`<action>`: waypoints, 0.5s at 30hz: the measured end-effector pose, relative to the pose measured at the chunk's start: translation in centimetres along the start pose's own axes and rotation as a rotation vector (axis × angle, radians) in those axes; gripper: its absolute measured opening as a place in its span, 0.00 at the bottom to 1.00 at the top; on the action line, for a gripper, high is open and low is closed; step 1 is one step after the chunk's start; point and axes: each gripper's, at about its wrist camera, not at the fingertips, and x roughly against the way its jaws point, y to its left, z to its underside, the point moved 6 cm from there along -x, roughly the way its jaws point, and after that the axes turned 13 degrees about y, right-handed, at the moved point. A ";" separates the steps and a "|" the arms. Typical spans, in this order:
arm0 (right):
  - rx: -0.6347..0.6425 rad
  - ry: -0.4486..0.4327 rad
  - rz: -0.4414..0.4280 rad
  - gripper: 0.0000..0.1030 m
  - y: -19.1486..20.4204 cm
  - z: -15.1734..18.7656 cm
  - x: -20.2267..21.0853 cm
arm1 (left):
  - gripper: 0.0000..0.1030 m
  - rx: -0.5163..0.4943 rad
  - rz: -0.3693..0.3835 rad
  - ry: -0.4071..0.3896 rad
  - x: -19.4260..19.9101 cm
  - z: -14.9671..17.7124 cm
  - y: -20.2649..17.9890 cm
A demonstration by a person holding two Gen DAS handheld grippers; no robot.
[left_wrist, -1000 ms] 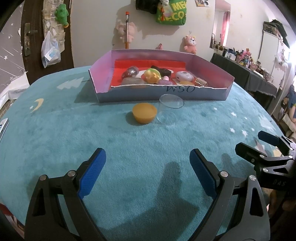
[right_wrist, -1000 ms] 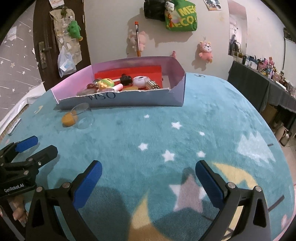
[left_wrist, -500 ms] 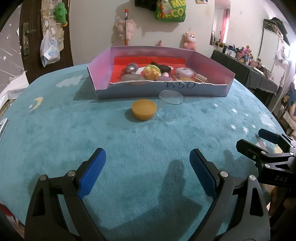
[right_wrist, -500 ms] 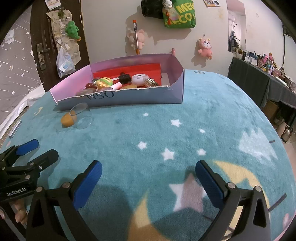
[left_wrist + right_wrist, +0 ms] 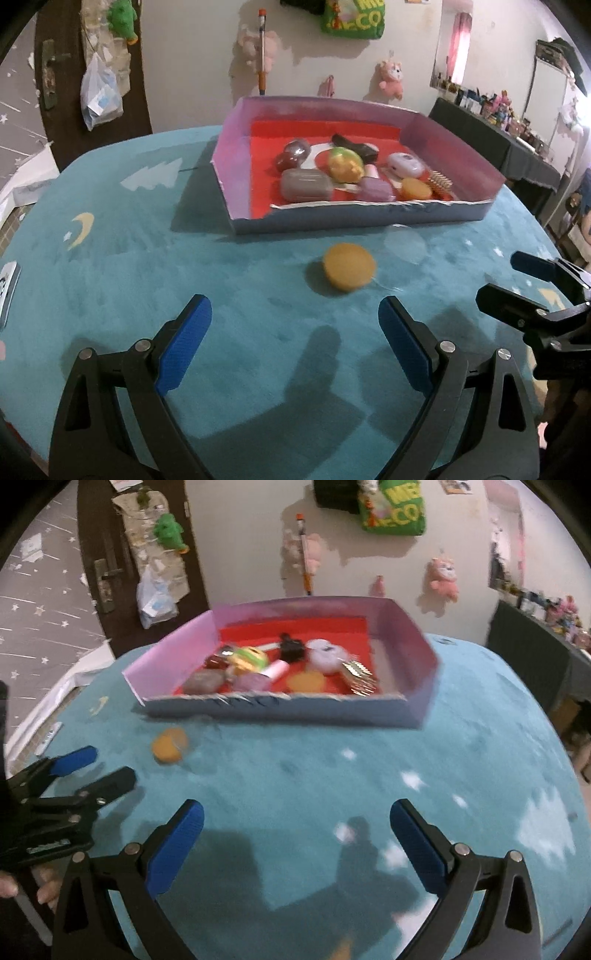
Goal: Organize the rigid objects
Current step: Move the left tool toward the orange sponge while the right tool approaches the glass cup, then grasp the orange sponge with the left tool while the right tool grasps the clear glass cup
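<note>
The left tool (image 5: 294,325) hangs over the teal tabletop (image 5: 147,280) with its blue pads spread wide and nothing between them; the right tool (image 5: 295,827) is likewise wide apart and empty. Just ahead of the left tool, slightly toward its right finger, sits the orange round container (image 5: 349,269), a squat round piece with no clear long axis, its broad face turned up. Beside it, farther toward the right finger, lies a clear plastic lid (image 5: 404,243), so blurred and see-through that its tilt cannot be judged. Beyond both stands the pink box (image 5: 236,173), its long side running across the left tool's view, with its open top up. Inside lie a grey case (image 5: 304,185), a yellow-green ball (image 5: 345,164) and a white oval device (image 5: 404,165). The box's lettering is smeared in the right view.
</note>
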 end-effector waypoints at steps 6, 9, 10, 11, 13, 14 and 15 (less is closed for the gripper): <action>0.069 0.048 -0.099 0.99 2.5 -2.0 -1.9 | 0.89 -0.092 0.081 0.064 -1.2 -1.3 0.6; 0.079 0.088 -0.149 0.93 3.0 -2.4 -3.0 | 0.86 -0.143 0.110 0.079 -1.5 -1.6 0.1; 0.083 0.097 -0.159 0.93 3.1 -2.6 -3.2 | 0.82 -0.158 0.116 0.084 -1.6 -1.8 0.0; 0.093 0.109 -0.184 0.91 3.4 -2.8 -3.6 | 0.79 -0.169 0.119 0.089 -1.7 -1.9 -0.1; 0.113 0.119 -0.207 0.86 3.6 -3.1 -4.0 | 0.77 -0.194 0.134 0.103 -2.0 -2.2 -0.3; 0.124 0.126 -0.208 0.83 3.7 -3.3 -4.2 | 0.75 -0.206 0.142 0.110 -2.1 -2.3 -0.5; 0.137 0.131 -0.207 0.81 3.9 -3.5 -4.3 | 0.74 -0.219 0.152 0.117 -2.3 -2.4 -0.7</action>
